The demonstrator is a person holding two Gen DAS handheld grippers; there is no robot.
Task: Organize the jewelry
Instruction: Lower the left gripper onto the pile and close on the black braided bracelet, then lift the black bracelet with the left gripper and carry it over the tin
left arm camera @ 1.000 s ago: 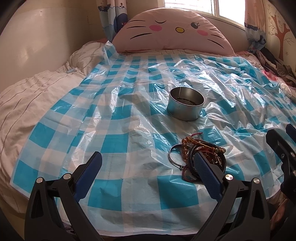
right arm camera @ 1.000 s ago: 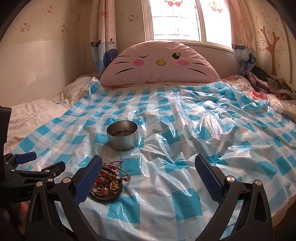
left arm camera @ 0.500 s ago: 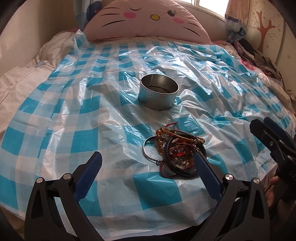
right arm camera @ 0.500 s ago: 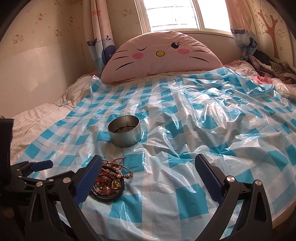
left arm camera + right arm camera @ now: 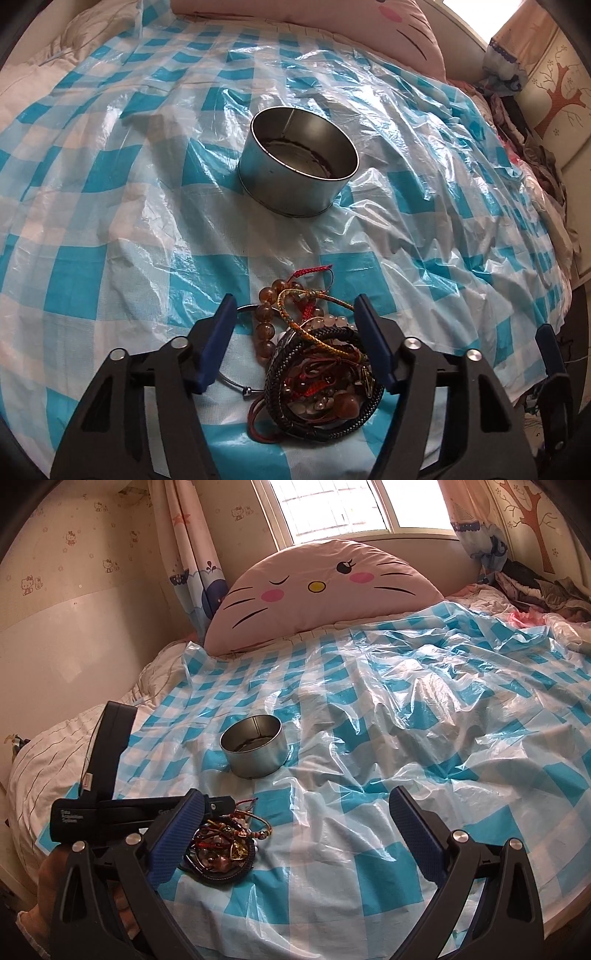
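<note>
Bracelets (image 5: pixel 314 354) lie heaped on the bed (image 5: pixel 110 229), near a tin (image 5: pixel 299 170). The left gripper (image 5: pixel 295 339) straddles them, its jaws just closing but not yet touching. The right gripper (image 5: pixel 295 830) has its jaws spread.

Was a wide bed (image 5: pixel 55 760) under a cream, thin-striped quilt, overlaid by a crinkled, glossy plastic sheet of blue and white checks (image 5: pixel 424 738). Stood upright on that sheet, a round, open, silver metal tin (image 5: pixel 299 164), with something dark lying at its bottom. Lay nearer the sheet's front edge, well apart from the tin, a tangled heap of bracelets (image 5: pixel 314 354): amber beads, black braided cord, red and yellow threads, one thin wire bangle. Leaned at the head of the bed a half-round pink cat-face cushion (image 5: pixel 325 602). Lay heaped along the far right side, rumpled clothes (image 5: pixel 535 590).
</note>
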